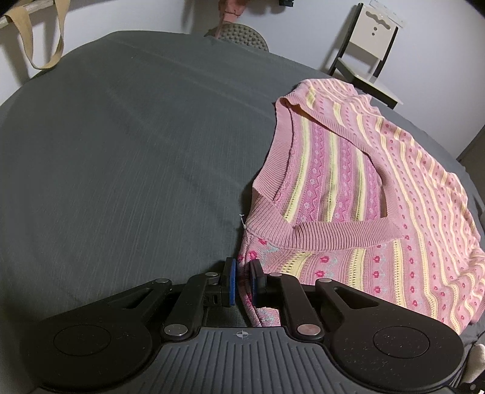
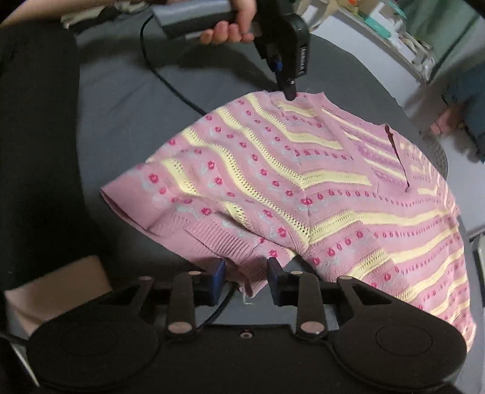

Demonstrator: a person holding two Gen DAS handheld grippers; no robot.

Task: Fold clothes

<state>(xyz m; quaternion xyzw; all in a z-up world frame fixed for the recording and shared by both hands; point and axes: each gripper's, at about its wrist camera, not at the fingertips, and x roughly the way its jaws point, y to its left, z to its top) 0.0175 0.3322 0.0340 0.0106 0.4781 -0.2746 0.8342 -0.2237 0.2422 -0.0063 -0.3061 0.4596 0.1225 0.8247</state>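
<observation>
A pink knitted sweater [image 1: 363,181] with yellow stripes and small red flowers lies on the grey-covered table [image 1: 121,151], neckline facing up. My left gripper [image 1: 244,282] is shut on the sweater's edge near the collar, with pink knit pinched between its blue pads. In the right wrist view the same sweater [image 2: 272,181] spreads across the middle, and the left gripper [image 2: 289,92] touches its far edge, held by a person's hand [image 2: 230,27]. My right gripper [image 2: 247,277] is open, with a ribbed corner of the hem lying loosely between its fingers.
A pale chair [image 1: 366,51] stands beyond the table at the right, a round studded cushion [image 1: 239,33] at the far edge, and a tan bag strap [image 1: 45,45] hangs at the left. A black cable [image 2: 169,81] crosses the table. The person's dark clothing [image 2: 36,121] fills the left.
</observation>
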